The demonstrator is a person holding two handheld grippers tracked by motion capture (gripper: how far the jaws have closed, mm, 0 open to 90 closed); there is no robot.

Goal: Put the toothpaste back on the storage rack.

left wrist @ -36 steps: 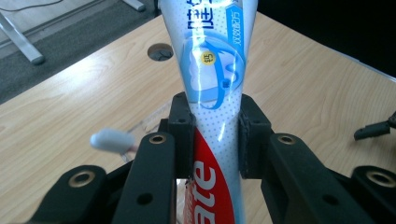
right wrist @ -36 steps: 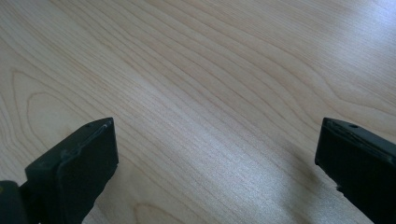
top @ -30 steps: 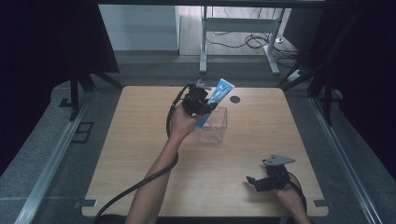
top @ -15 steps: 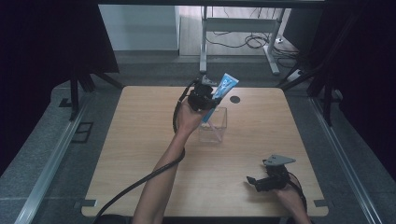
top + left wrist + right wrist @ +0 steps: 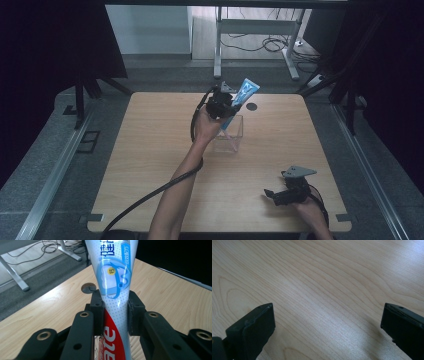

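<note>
A blue, white and red toothpaste tube (image 5: pixel 243 95) (image 5: pixel 115 285) stands tilted, its lower end down inside a clear square container (image 5: pixel 231 136) near the table's far middle. My left gripper (image 5: pixel 223 106) (image 5: pixel 115 305) is shut on the tube's middle, just above the container's far left corner. In the left gripper view both black pads (image 5: pixel 97 307) press the tube's sides. My right gripper (image 5: pixel 272 195) (image 5: pixel 328 327) rests low over bare wood at the front right, jaws wide apart with nothing between them.
The wooden table (image 5: pixel 150 150) has a round cable hole (image 5: pixel 251 106) just behind the container. Dark curtains flank both sides, and a metal desk frame with cables (image 5: pixel 255 40) stands on the floor beyond the far edge. My left gripper's cable (image 5: pixel 150 197) trails across the front left.
My left gripper has shifted slightly right and lower with the tube, bringing the tube steeper and its lower end into the container. The right gripper has stayed put.
</note>
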